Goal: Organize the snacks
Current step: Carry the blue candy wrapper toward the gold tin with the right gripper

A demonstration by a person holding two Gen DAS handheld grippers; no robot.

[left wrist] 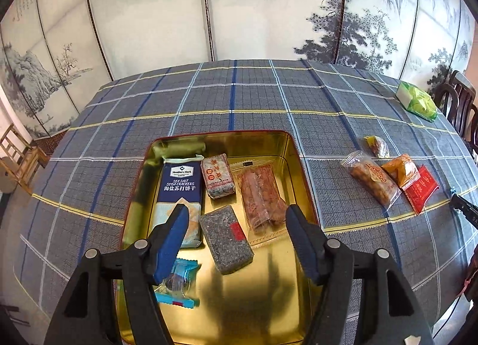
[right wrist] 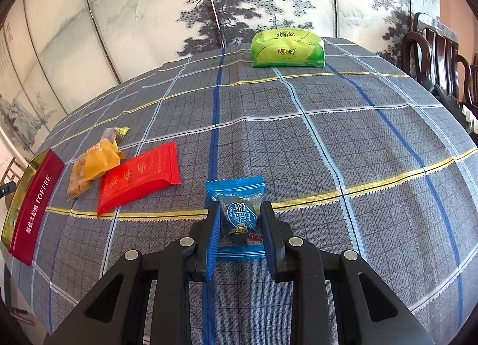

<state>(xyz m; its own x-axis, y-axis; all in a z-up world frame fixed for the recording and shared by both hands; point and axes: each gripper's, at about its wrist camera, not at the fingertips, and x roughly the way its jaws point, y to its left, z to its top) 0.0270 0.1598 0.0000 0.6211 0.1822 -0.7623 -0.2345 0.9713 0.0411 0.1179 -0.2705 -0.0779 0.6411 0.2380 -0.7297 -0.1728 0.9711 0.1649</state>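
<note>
A gold tin with red walls (left wrist: 291,148) holds a navy soda cracker pack (left wrist: 179,186), a small red-print brick (left wrist: 217,179), a clear pastry pack (left wrist: 261,195), a grey speckled block (left wrist: 225,239) and a blue candy (left wrist: 179,282). My left gripper (left wrist: 237,219) is open above the tin, over the grey block. My right gripper (right wrist: 240,219) is shut on a blue candy packet (right wrist: 237,210) just above the cloth. A red packet (right wrist: 139,176), an orange packet (right wrist: 100,161), a clear pastry pack (left wrist: 372,178) and a small yellow-ended candy (right wrist: 115,133) lie on the cloth. The tin's red side (right wrist: 33,204) shows at left.
A green tissue pack (right wrist: 286,48) lies at the table's far side, also in the left wrist view (left wrist: 416,100). A plaid tablecloth (right wrist: 328,142) covers the table. Dark wooden chairs (right wrist: 439,49) stand at the right edge. A painted folding screen (left wrist: 239,7) stands behind.
</note>
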